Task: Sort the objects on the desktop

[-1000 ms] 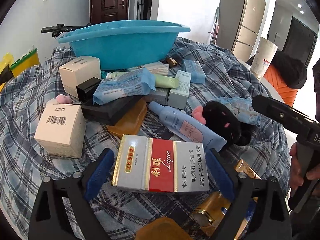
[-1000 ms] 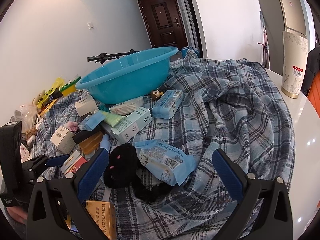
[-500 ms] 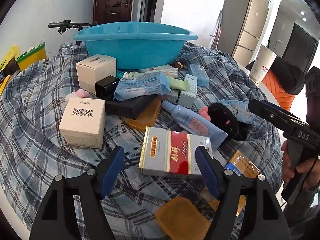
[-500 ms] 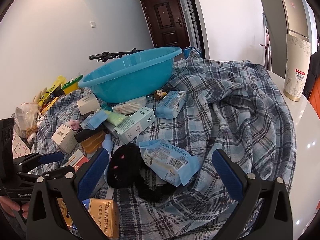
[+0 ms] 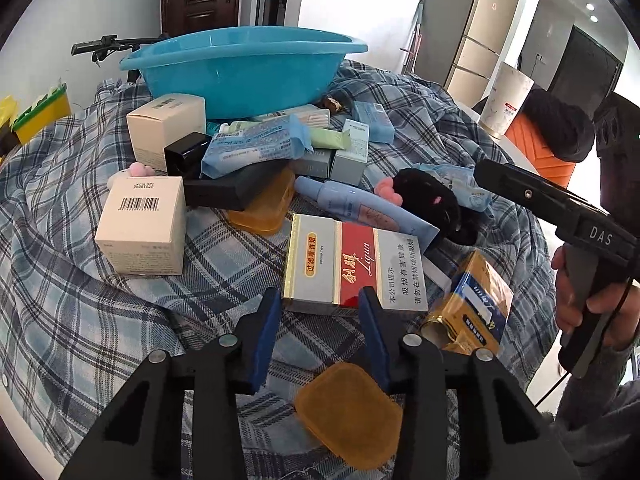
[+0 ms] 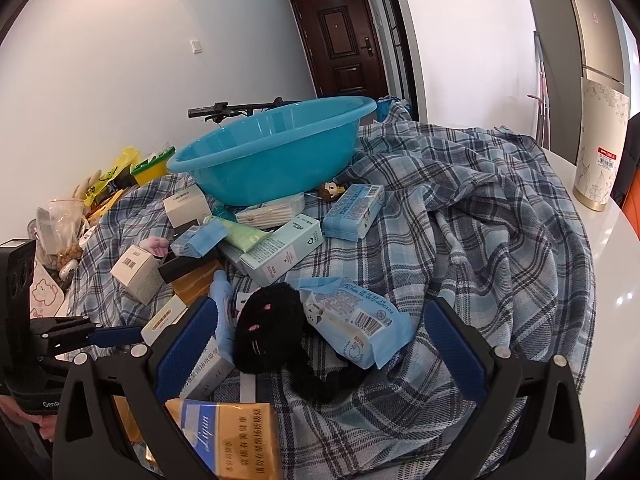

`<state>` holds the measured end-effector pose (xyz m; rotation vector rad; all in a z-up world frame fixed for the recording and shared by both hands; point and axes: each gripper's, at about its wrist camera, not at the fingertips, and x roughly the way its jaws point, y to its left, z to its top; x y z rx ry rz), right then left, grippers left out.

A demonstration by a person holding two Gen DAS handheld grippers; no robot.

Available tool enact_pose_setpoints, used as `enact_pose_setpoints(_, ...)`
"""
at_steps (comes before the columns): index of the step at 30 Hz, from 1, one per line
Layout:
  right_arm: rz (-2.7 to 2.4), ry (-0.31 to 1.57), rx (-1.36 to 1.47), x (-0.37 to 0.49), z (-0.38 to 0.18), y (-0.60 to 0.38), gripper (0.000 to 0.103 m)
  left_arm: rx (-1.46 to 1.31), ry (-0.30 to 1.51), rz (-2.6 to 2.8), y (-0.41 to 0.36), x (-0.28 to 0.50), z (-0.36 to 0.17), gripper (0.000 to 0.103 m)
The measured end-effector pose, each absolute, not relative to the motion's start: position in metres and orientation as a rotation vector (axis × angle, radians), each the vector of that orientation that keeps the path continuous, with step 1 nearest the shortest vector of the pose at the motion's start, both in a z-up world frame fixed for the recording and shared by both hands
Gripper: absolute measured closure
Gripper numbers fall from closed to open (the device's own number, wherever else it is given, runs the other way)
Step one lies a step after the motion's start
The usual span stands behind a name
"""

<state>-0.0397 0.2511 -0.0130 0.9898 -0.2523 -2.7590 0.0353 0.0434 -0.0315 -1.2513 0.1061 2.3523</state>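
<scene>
The left hand-held gripper (image 5: 318,320) has just been closing: its blue pads stand drawn close together with nothing between them, just short of the near edge of the silver-and-red cigarette carton (image 5: 352,264), printed "Liqun" with Chinese health warnings. A second ago those pads stood wide to either side of this carton; it lies in the same place on the plaid cloth (image 5: 80,300). Under the pads lies an amber slab (image 5: 348,416), and to the right a gold carton (image 6: 228,436), also marked "Liqun". The right hand-held gripper (image 6: 320,340), lettered "DAS" on its body, is spread wide and clamps nothing; a black plush toy (image 6: 268,328) and a blue tissue pack (image 6: 352,324) lie ahead between its pads, as before. Further out are a white box with a barcode (image 5: 142,224) and a blue tube (image 5: 360,206), then a heap of small boxes and packs against the blue basin (image 5: 240,68). To the right the cloth is bare and rumpled, and past its edge shows the white desk (image 6: 616,280).
</scene>
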Motion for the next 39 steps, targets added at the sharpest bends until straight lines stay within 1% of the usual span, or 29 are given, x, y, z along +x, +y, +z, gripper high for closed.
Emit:
enact_pose_setpoints(2, -2.74, -0.257, 0.991, -0.039, -0.012, 0.251, 0.0, -1.27, 0.102, 2.356, 0.039, 0.036, -0.033, 0.071)
enact_pose_setpoints(3, -2.727, -0.256, 0.99, -0.038, -0.012, 0.25, 0.0, -1.281, 0.114, 2.355, 0.038, 0.036, -0.034, 0.073)
enact_pose_setpoints(10, -2.685, -0.145, 0.964, -0.033, -0.012, 0.232, 0.001, -1.293, 0.168, 2.311, 0.054, 0.04, -0.04, 0.073)
enact_pose_setpoints(12, -2.656, -0.142, 0.979, -0.034, -0.015, 0.23, 0.011, -1.306, 0.148, 2.345, 0.055, 0.031, -0.043, 0.073)
enact_pose_setpoints(13, -2.634, -0.15, 0.989, -0.035, -0.017, 0.229, 0.021, -1.32, 0.126, 2.379, 0.052, 0.023, -0.045, 0.073)
enact_pose_setpoints(14, -2.612, -0.16, 1.0, -0.036, -0.018, 0.229, 0.029, -1.331, 0.1, 2.415, 0.049, 0.015, -0.046, 0.073)
enact_pose_setpoints(15, -2.598, -0.162, 1.008, -0.037, -0.02, 0.229, 0.031, -1.341, 0.067, 2.449, 0.045, 0.006, -0.047, 0.073)
enact_pose_setpoints(17, -2.592, -0.147, 1.017, -0.036, -0.021, 0.227, 0.041, -1.366, -0.012, 2.485, 0.035, -0.009, -0.049, 0.073)
enact_pose_setpoints(19, -2.585, -0.14, 1.019, -0.035, -0.022, 0.227, 0.047, -1.377, -0.09, 2.463, 0.03, -0.012, -0.049, 0.073)
enact_pose_setpoints(22, -2.573, -0.134, 1.024, -0.035, -0.023, 0.227, 0.053, -1.338, -0.082, 2.43, 0.036, 0.003, -0.042, 0.073)
enact_pose_setpoints(25, -2.557, -0.126, 1.037, -0.035, -0.026, 0.224, 0.055, -1.321, -0.08, 2.418, 0.044, 0.014, -0.035, 0.068)
enact_pose_setpoints(27, -2.539, -0.115, 1.051, -0.035, -0.029, 0.221, 0.06, -1.302, -0.061, 2.455, 0.048, 0.017, -0.029, 0.061)
enact_pose_setpoints(29, -2.529, -0.099, 1.051, -0.033, -0.029, 0.219, 0.063, -1.285, -0.08, 2.467, 0.046, 0.017, -0.024, 0.048)
enact_pose_setpoints(32, -2.552, -0.094, 1.046, -0.033, -0.028, 0.221, 0.063, -1.279, -0.118, 2.467, 0.041, 0.019, -0.019, 0.037)
enact_pose_setpoints(34, -2.566, -0.112, 1.054, -0.035, -0.03, 0.226, 0.063, -1.272, -0.108, 2.464, 0.042, 0.021, -0.018, 0.033)
enact_pose_setpoints(37, -2.564, -0.124, 1.073, -0.039, -0.034, 0.228, 0.063, -1.273, -0.083, 2.447, 0.048, 0.024, -0.018, 0.032)
enact_pose_setpoints(39, -2.554, -0.128, 1.076, -0.04, -0.036, 0.228, 0.063, -1.279, -0.055, 2.43, 0.055, 0.024, -0.021, 0.027)
